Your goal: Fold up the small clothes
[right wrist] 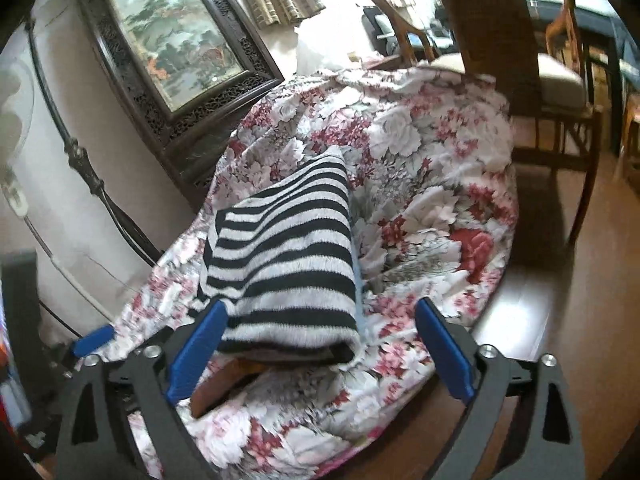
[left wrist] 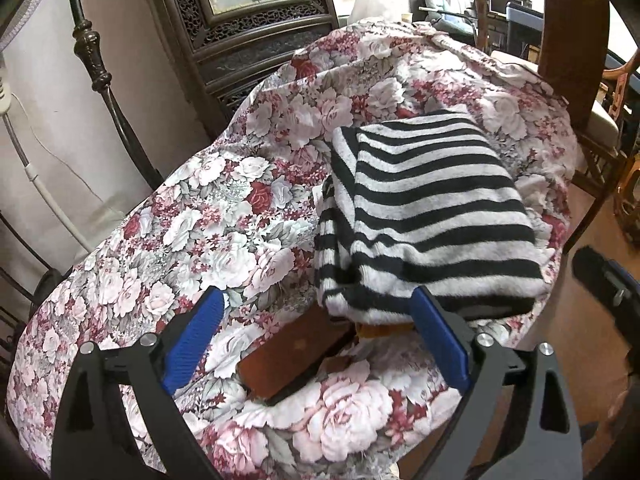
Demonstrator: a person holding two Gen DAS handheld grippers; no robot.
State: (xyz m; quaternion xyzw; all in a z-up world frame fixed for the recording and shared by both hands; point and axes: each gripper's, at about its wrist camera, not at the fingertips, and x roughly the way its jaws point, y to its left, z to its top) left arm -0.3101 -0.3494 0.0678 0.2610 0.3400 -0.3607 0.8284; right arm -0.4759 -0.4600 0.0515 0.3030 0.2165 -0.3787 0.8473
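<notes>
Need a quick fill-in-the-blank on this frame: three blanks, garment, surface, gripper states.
1. The folded garment has black and white ____.
2. It lies on a cloth printed with ____.
3. The left gripper and right gripper both have their jaws ____, pads off the garment.

Missing words: stripes; flowers; open

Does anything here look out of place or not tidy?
Yes. The folded striped garment lies partly on a brown flat object, so its near edge sits raised off the floral cloth. One side shows uneven layers.
</notes>
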